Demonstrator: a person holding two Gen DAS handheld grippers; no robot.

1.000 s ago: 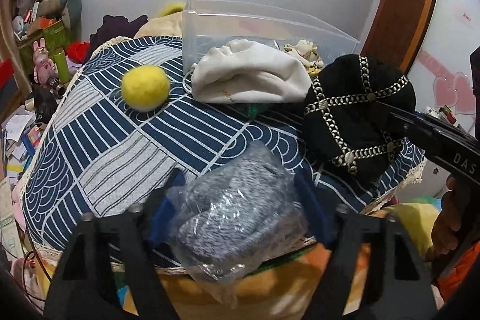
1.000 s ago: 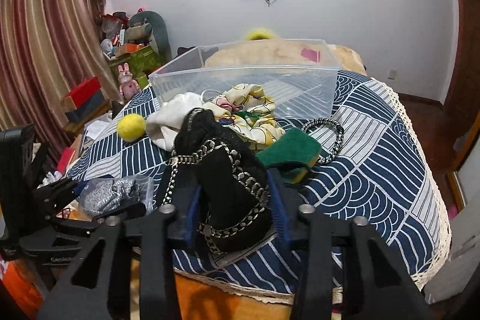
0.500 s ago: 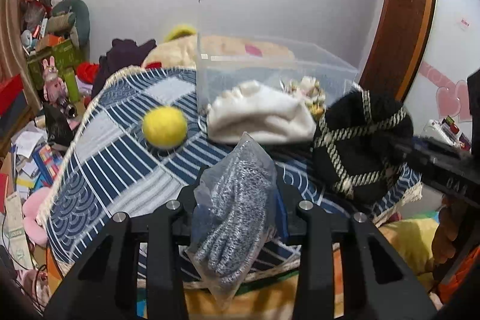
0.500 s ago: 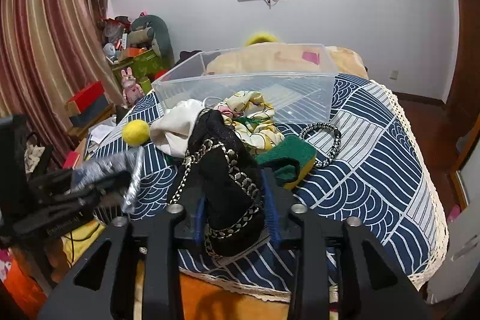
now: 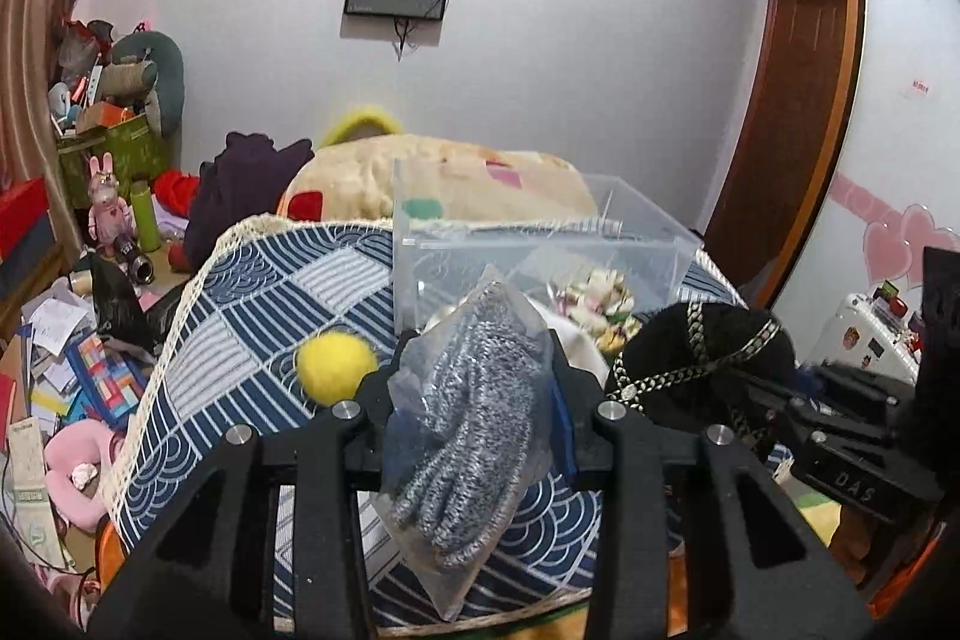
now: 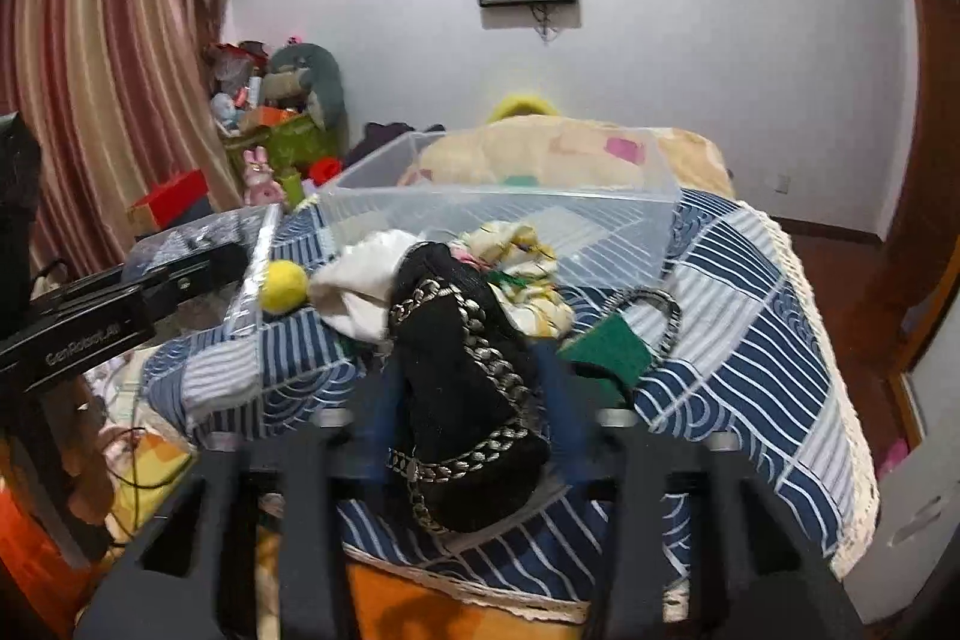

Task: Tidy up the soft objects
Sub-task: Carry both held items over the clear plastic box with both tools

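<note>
Lifted clear of the patterned blue bedspread (image 5: 252,340) since a second ago: bagged grey knit gloves (image 5: 474,418), now hanging off the cloth, pinched in the left gripper (image 5: 474,400). Likewise raised: black chain-trimmed knit hat (image 6: 462,388), clamped between the fingers of the right gripper (image 6: 468,400), its lower edge possibly brushing the cloth; contact not resolvable. Both tools closing narrowly on cargo, both pointing toward the clear plastic bin (image 6: 600,214).

Progress, as judged: early. Two items picked and in transit, none yet deposited. Bin interior appearing empty through the walls; floral cloth (image 6: 516,250) lying just in front of the near wall, not inside, though the left view leaves this uncertain.

Remaining outside the bin on the bedspread: yellow felt ball (image 6: 282,286) near the left corner, cream knit item (image 6: 360,286) beside it, green sponge (image 6: 606,346), braided black-and-white loop (image 6: 666,310) touching the sponge. Next, presumably: carrying both held items over the rim and releasing, then collecting the rest.
</note>
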